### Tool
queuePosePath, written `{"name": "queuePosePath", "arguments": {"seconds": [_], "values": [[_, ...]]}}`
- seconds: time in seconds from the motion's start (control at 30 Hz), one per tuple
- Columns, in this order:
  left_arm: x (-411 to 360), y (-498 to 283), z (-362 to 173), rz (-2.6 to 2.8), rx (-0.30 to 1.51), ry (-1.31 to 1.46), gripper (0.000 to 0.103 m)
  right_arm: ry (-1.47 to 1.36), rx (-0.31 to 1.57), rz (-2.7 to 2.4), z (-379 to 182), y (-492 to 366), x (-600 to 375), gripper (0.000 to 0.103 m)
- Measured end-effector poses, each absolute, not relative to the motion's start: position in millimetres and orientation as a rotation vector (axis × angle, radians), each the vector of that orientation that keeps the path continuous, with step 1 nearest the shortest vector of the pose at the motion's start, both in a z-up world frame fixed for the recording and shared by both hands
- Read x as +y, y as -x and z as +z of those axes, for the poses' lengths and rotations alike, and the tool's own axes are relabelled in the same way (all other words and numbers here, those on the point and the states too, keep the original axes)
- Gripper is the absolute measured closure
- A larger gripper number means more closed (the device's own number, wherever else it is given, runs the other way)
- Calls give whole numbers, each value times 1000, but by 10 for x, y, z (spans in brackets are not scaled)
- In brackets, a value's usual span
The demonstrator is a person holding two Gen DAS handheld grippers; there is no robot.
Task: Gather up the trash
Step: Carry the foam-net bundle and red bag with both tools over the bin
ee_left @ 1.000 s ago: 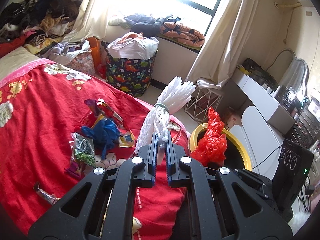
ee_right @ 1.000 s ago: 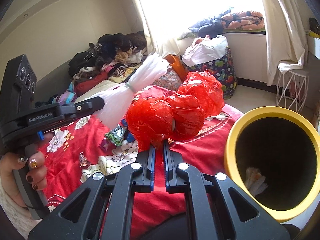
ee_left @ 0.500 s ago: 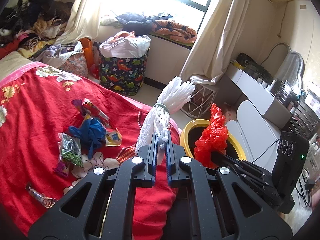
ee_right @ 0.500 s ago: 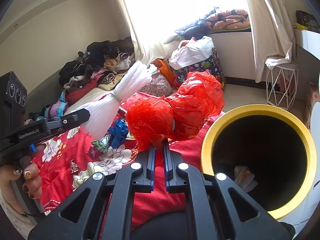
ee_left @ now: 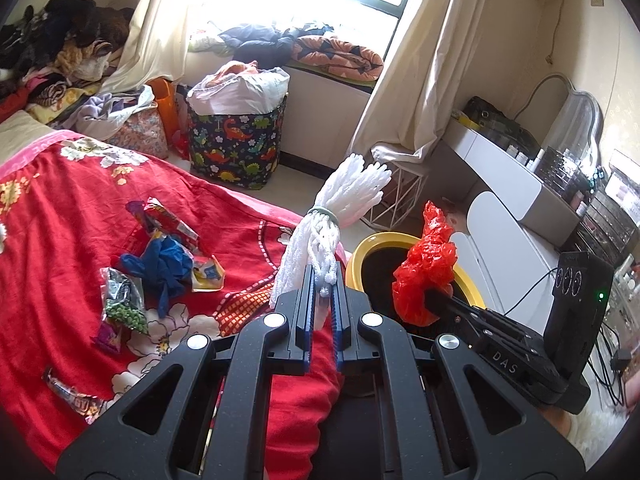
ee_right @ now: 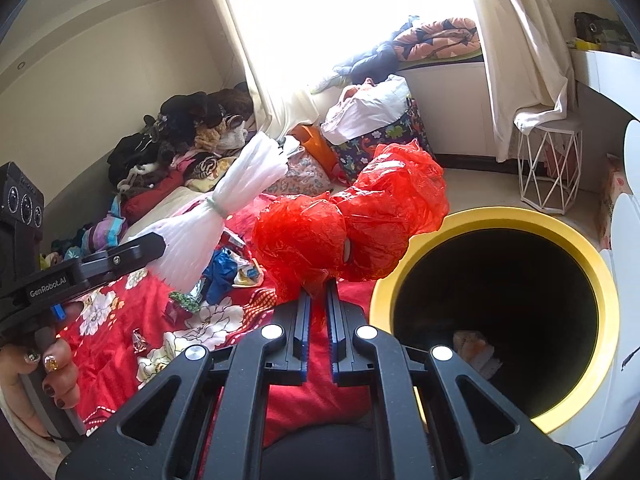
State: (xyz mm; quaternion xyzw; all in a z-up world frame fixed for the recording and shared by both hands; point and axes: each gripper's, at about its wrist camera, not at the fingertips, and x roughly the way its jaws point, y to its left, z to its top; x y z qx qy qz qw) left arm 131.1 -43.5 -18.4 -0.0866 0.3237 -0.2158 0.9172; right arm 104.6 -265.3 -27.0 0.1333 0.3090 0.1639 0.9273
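Note:
My left gripper (ee_left: 322, 280) is shut on a white foam net bundle (ee_left: 344, 204) tied with a green band; it also shows in the right wrist view (ee_right: 224, 204). My right gripper (ee_right: 317, 296) is shut on a crumpled red plastic bag (ee_right: 352, 220), held just left of the yellow-rimmed trash bin (ee_right: 496, 216). In the left wrist view the red bag (ee_left: 426, 272) hangs over the bin's rim (ee_left: 360, 252). Some trash lies at the bin's bottom (ee_right: 476, 350).
On the red floral bedspread (ee_left: 60, 208) lie a blue glove (ee_left: 160, 268), snack wrappers (ee_left: 168, 220), a green pea packet (ee_left: 120, 300) and a candy bar (ee_left: 72, 394). A dinosaur-print basket (ee_left: 236, 144), a wire stool (ee_right: 548, 168) and a white desk (ee_left: 508, 176) stand around.
Both grippers have moved right toward the bin with their loads. The bin's opening now looks larger and nearer in the right wrist view.

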Motion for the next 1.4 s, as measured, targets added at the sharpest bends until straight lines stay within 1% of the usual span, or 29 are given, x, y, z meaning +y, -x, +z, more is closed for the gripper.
{"name": "queuePosePath", "arguments": {"seconds": [1.0, 1.4], "values": [[-856, -1334, -273, -508, 696, 134, 99, -344, 686, 231, -385, -1073, -3008, 96], [-1135, -1386, -326, -540, 712, 114, 99, -378, 702, 191, -470, -1025, -3218, 96]]}}
